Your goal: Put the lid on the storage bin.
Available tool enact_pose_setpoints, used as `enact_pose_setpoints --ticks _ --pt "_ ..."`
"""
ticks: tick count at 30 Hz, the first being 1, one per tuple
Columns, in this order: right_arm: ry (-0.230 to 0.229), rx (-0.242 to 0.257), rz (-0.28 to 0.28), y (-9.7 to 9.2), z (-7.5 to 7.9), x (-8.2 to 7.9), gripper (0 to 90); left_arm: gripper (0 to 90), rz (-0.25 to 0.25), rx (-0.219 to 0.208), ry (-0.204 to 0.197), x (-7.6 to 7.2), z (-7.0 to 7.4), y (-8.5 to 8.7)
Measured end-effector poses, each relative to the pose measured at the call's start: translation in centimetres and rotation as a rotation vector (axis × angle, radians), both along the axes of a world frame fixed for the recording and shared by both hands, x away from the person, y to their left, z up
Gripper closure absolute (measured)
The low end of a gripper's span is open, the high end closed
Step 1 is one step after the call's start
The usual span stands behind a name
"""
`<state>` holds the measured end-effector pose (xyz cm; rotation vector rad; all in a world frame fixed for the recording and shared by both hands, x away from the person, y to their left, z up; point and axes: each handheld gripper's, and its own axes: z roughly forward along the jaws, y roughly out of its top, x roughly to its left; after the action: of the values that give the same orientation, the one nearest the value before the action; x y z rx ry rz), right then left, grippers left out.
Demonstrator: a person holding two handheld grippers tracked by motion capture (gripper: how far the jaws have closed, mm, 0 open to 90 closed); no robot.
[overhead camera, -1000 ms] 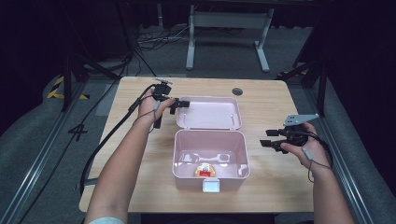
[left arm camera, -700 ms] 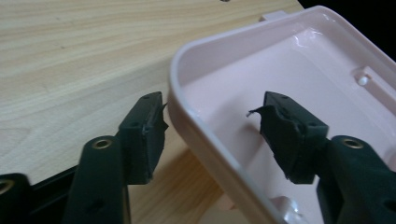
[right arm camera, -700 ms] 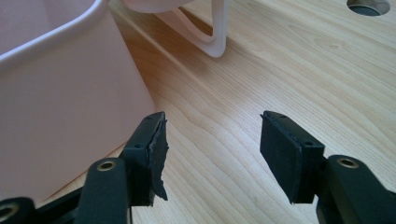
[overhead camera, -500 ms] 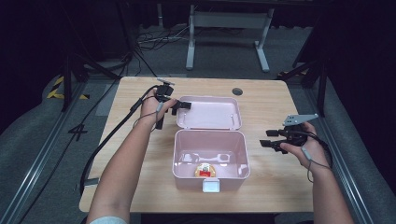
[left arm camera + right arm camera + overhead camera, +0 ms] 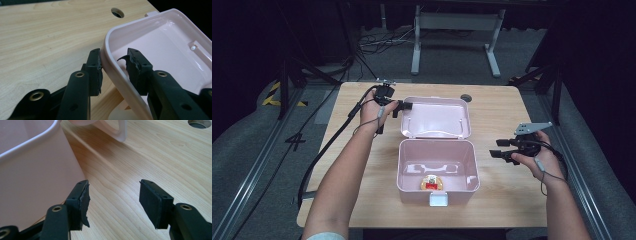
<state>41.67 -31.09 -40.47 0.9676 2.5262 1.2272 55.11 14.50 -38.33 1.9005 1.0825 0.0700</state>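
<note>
While its hinged lid point(image 5: 435, 117) lies flat open behind it, the pale pink plastic box point(image 5: 437, 167) sits mid-table point(image 5: 362, 165) holding one small red-and-yellow item point(image 5: 431, 183); left gripper point(image 5: 113, 66) fingers straddle the lid's rim, parted; right gripper point(image 5: 113, 200) gapes open beside the box.

Open pink box with a small item inside, at the middle of the frame.

The pink box point(image 5: 437, 172) sits in the lower middle of the high view, its base square with rounded corners, pale and glossy inside, with a white latch tab on its front wall. Its lid point(image 5: 435, 118) lies swung back flat above it, in the centre of the frame, hollow side up. A small yellow and red item point(image 5: 431, 183) lies on the box floor near the front wall. In the left gripper view the lid's rounded rim point(image 5: 112, 62) curves up from the lower middle toward the upper right.
</note>
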Motion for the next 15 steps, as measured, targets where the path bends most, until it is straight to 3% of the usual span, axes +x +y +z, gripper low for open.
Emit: enact_pose_setpoints --ticks 3,6,7,15 --pt "0.0 -0.002 0.001 0.1 0.0 0.0 42.5 66.5 0.01 0.002 -0.03 -0.3 0.6 0.0" --pt "0.0 -0.001 0.002 0.1 0.0 0.0 42.6 66.8 0.01 0.026 -0.056 -0.5 1.1 -0.2" --pt "0.001 0.0 0.002 0.2 0.1 -0.1 42.8 67.2 0.012 0.044 -0.082 -0.7 1.9 -0.4" --pt "-0.004 0.022 0.016 0.3 0.4 -0.2 43.9 69.8 0.012 0.036 -0.137 -1.3 3.7 -0.4"
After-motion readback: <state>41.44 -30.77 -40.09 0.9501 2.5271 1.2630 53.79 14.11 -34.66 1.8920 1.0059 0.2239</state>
